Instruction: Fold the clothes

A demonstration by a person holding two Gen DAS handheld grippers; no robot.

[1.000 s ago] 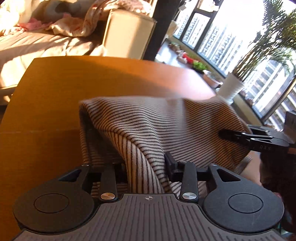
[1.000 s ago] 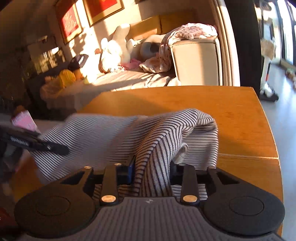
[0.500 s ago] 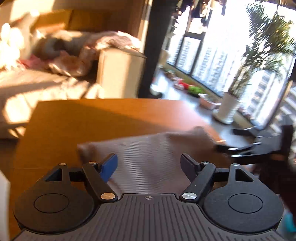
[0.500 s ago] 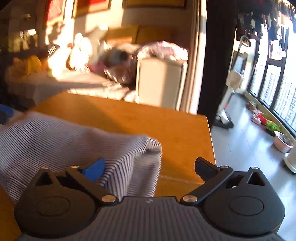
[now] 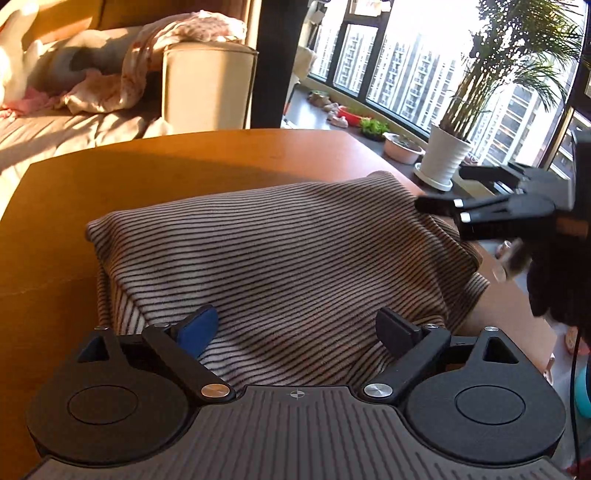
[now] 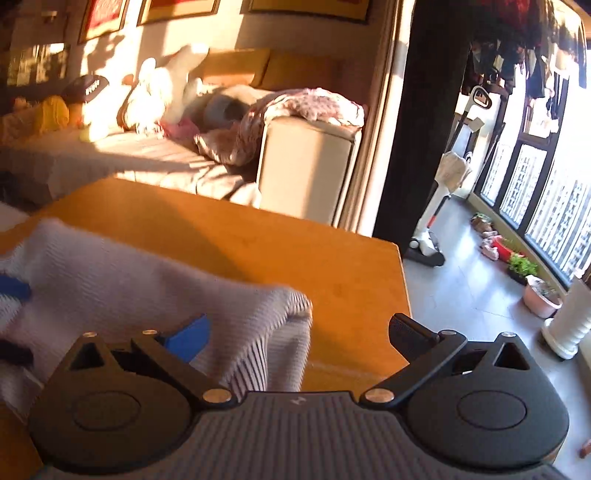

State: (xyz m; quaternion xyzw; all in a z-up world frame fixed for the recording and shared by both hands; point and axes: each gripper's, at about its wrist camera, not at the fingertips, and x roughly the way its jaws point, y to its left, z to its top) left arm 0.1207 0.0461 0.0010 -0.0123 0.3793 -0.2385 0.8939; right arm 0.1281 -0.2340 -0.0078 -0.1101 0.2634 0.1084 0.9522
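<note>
Here the striped garment (image 5: 280,254) lies folded over on the wooden tabletop (image 5: 147,166), a soft mound with its rounded fold edge toward the far side and a lower layer showing at its left and right margins. The left tool (image 5: 295,328) hangs just above the near part of the cloth with its two fingers spread wide; the blue pad (image 5: 197,328) on one finger and the black pad (image 5: 393,330) on the other stand apart, with nothing pinched between them, and striped fabric fills the gap below. In the left wrist view the right tool (image 5: 491,206) appears side-on at the right edge of the garment, near its far right corner, with a dark sleeve (image 5: 554,280) below it.

In the right wrist view the right tool (image 6: 297,332) also stands spread, its blue pad over the right end of the garment (image 6: 147,295) and its black pad over bare tabletop (image 6: 295,258); it holds nothing. The cloth looks blurred there.

Beyond the tabletop stands a sofa (image 5: 207,85) with a pink blanket (image 5: 177,33) draped over its arm. A potted palm (image 5: 448,155) in a white pot sits by the tall windows (image 5: 406,55).
</note>
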